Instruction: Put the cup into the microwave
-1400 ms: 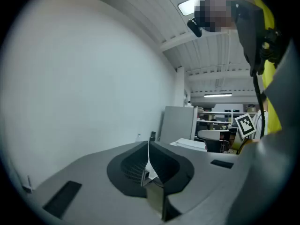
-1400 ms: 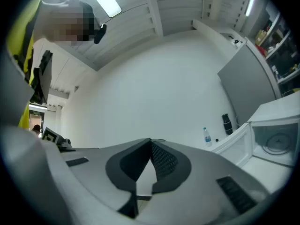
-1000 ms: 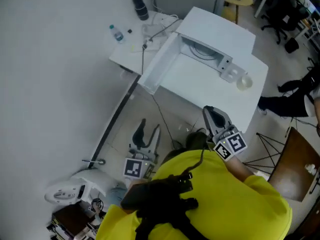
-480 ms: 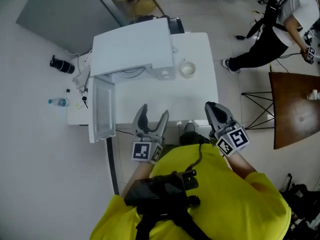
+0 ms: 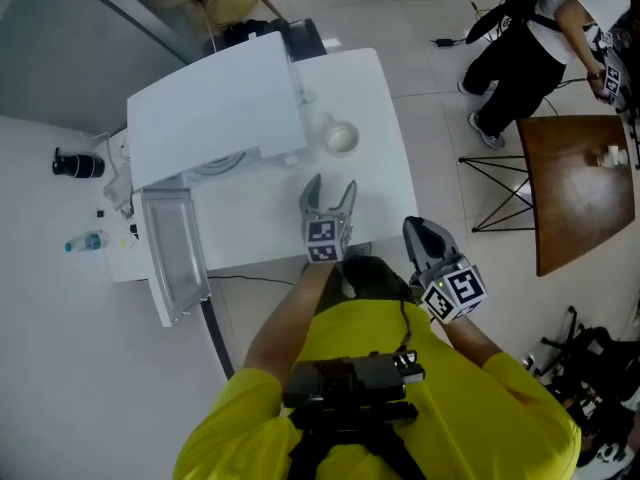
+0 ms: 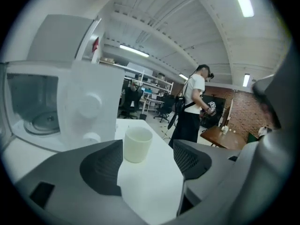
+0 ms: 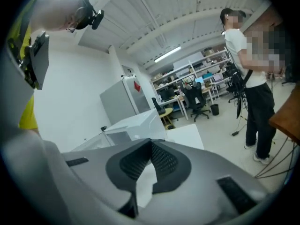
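Observation:
A cream cup (image 5: 341,138) stands upright on the white table (image 5: 385,108), just right of the white microwave (image 5: 215,103). The microwave's door (image 5: 175,258) hangs open toward me. My left gripper (image 5: 329,194) hovers over the table a short way in front of the cup, open and holding nothing. In the left gripper view the cup (image 6: 137,144) shows ahead of the open left gripper (image 6: 145,161), beside the microwave's control panel (image 6: 91,107). My right gripper (image 5: 425,236) is off the table's front right corner, shut and empty. The right gripper view shows the pads (image 7: 161,161) meeting at the tips.
A person in a white top and black trousers (image 5: 530,28) stands at the far right by a brown table (image 5: 580,183). A small bottle (image 5: 85,241) and a black object (image 5: 75,163) lie on a side surface left of the microwave. Cables trail behind it.
My left gripper came up from near the floor and forward over the table toward the cup. The right gripper stayed by the table's front edge. The head view swung round.

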